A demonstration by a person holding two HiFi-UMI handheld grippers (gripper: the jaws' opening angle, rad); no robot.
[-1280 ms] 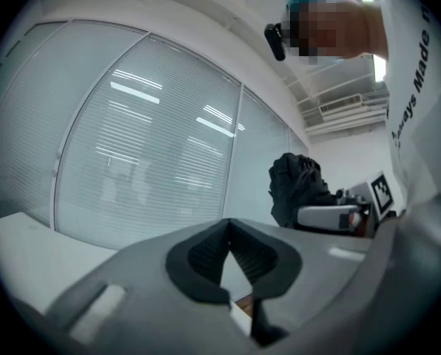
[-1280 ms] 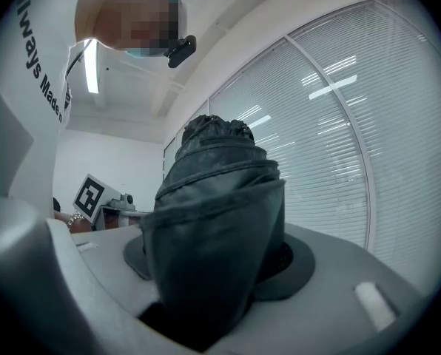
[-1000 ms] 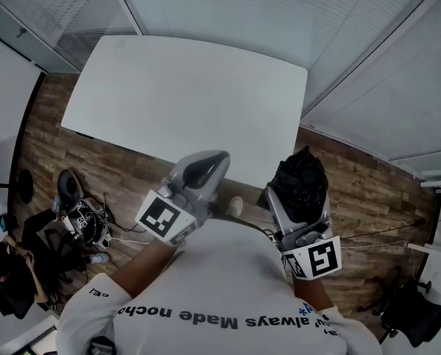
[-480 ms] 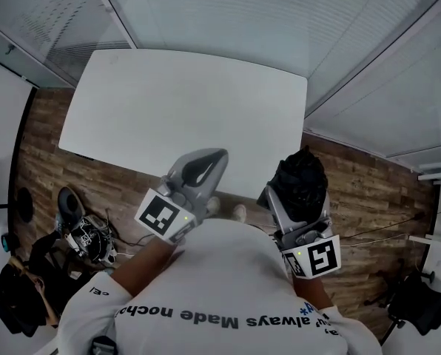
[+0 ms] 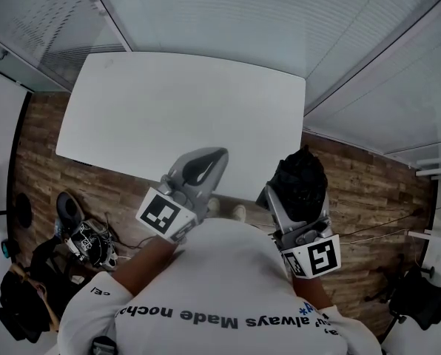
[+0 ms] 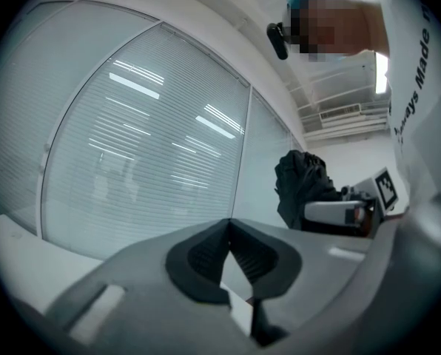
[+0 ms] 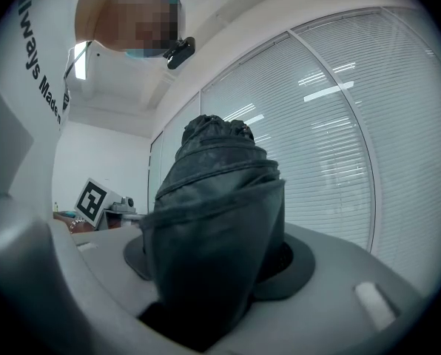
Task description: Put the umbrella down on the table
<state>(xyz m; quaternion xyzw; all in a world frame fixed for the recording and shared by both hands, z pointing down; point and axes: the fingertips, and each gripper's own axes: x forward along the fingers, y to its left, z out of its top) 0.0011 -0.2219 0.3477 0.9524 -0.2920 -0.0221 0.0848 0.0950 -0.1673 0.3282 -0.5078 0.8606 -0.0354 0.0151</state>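
Note:
A folded black umbrella (image 5: 303, 170) stands upright between the jaws of my right gripper (image 5: 295, 191), which is shut on it at my right side, off the table's near right corner. In the right gripper view the dark fabric of the umbrella (image 7: 217, 191) fills the gap between the pads. My left gripper (image 5: 214, 156) is shut with nothing in it and hovers just over the near edge of the white table (image 5: 161, 109). In the left gripper view its pads (image 6: 206, 261) meet at the tips, and the umbrella (image 6: 300, 183) shows to the right.
Glass walls with blinds (image 5: 294, 21) run close behind and right of the table. Bags and gear (image 5: 87, 239) lie on the wooden floor at lower left. A dark chair (image 5: 420, 302) stands at lower right. My feet (image 5: 224, 209) are by the table's near edge.
The table has come nearer and lower in the head view as I moved toward it. Both grippers keep their pose, and the umbrella stays gripped.

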